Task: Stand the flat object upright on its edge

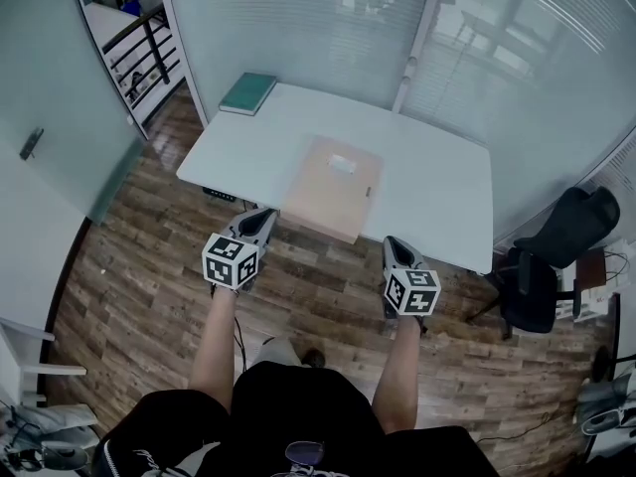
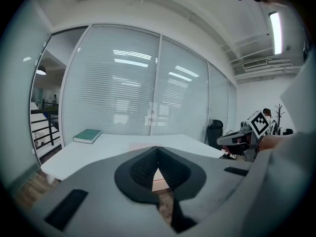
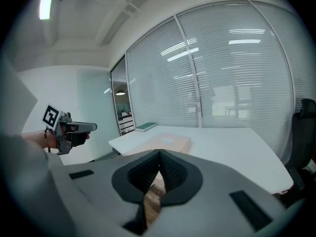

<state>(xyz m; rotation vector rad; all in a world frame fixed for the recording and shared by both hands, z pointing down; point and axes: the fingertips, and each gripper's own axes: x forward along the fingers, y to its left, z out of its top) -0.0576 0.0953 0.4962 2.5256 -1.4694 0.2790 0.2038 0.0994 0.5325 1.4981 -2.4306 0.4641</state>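
A white table (image 1: 437,182) carries a tan board (image 1: 331,189) with a small white flat piece (image 1: 341,163) lying on it. A green book (image 1: 247,92) lies flat at the table's far left corner. Both grippers hover in front of the table's near edge, over the wood floor. My left gripper (image 1: 260,217) is shut and empty, its jaws meeting at the tip (image 2: 158,148). My right gripper (image 1: 396,243) is shut and empty too (image 3: 159,153). The left gripper view shows the book (image 2: 88,136); the right gripper view shows the board (image 3: 170,143).
A black office chair (image 1: 542,256) stands off the table's right front corner. Glass walls with blinds (image 1: 328,28) close the far side. A stair railing (image 1: 139,53) is at the far left. The person's legs and dark shorts fill the bottom of the head view.
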